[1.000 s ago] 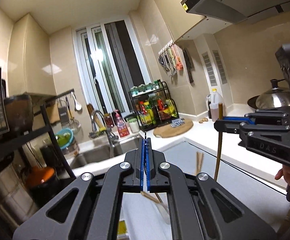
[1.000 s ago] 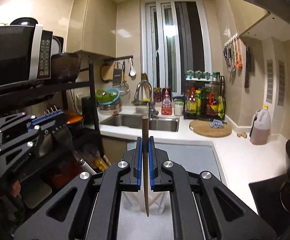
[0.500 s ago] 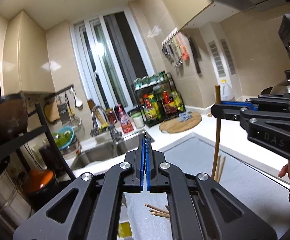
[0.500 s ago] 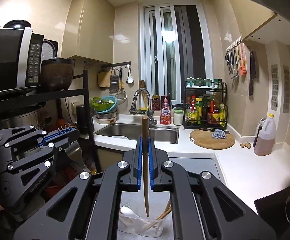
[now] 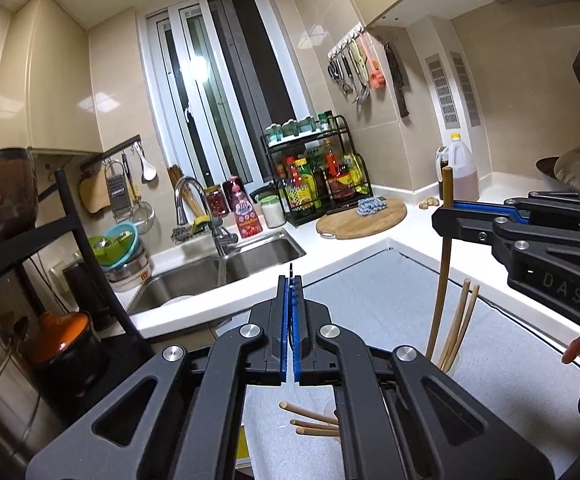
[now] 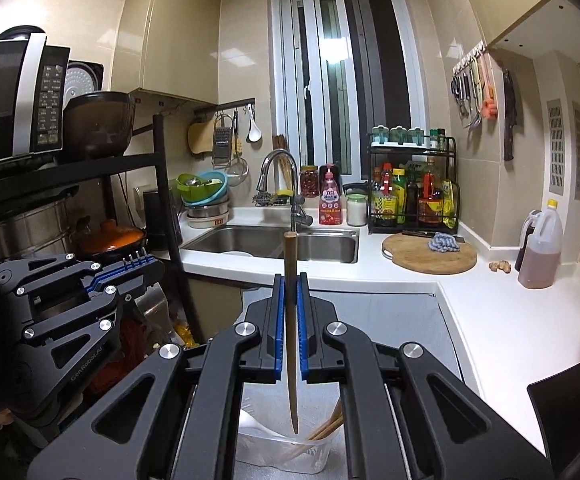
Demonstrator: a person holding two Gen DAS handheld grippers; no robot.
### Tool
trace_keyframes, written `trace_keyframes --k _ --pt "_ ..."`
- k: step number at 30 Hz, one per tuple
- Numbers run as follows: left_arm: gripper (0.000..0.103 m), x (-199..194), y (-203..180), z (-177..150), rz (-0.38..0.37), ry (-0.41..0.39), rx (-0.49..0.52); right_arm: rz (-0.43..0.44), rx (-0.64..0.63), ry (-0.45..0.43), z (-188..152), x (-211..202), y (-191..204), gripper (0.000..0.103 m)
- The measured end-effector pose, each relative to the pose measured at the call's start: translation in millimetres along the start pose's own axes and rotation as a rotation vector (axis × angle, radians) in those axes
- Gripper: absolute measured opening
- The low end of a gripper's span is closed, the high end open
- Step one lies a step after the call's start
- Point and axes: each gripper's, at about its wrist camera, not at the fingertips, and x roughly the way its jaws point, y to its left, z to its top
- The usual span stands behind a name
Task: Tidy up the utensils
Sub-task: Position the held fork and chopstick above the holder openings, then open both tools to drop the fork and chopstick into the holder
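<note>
While the right tongs [image 6: 290, 304] clamp 1 upright chopstick [image 6: 290, 320] above the clear cup [image 6: 281, 452], the left tongs [image 5: 291, 308] stay shut, empty.

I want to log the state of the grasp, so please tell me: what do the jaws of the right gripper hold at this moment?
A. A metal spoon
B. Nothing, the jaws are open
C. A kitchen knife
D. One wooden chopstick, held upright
D: in the right wrist view the right gripper has its jaws shut on one upright wooden chopstick, its tip above the clear container.
</note>
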Motion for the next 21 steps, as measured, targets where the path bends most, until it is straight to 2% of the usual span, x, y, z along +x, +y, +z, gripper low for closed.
trace_keyframes --k 7,8,10,11,12,13,14,17,21 --pt "0.002 15 6 -14 -0.001 0.051 -0.033 -0.008 0.011 0.032 -12 11 -3 0.006" --pt "0.002 16 6 -15 -0.002 0.059 -0.031 -0.009 0.010 0.038 -14 12 -3 0.010" --pt "0.017 16 7 -16 0.026 0.068 -0.032 -0.008 0.006 0.046 -16 12 -3 0.027" --pt "0.051 14 7 -17 0.039 0.065 -0.041 -0.015 0.008 0.047 -18 11 -3 0.046" --pt "0.084 12 8 -17 0.059 0.059 -0.057 -0.028 0.011 0.041 -20 8 -4 0.055" --pt "0.090 9 11 -17 0.086 0.049 -0.078 -0.040 0.011 0.033 -23 4 -4 0.055" --pt "0.090 4 13 -20 0.110 0.040 -0.102 -0.044 0.009 0.032 -25 2 -4 0.057" --pt "0.091 -2 14 -26 0.108 0.070 -0.138 -0.063 0.012 0.040 -34 -8 -5 0.068" --pt "0.095 -20 10 -33 0.109 0.072 -0.162 -0.074 0.024 0.061 -47 -20 -5 0.078"
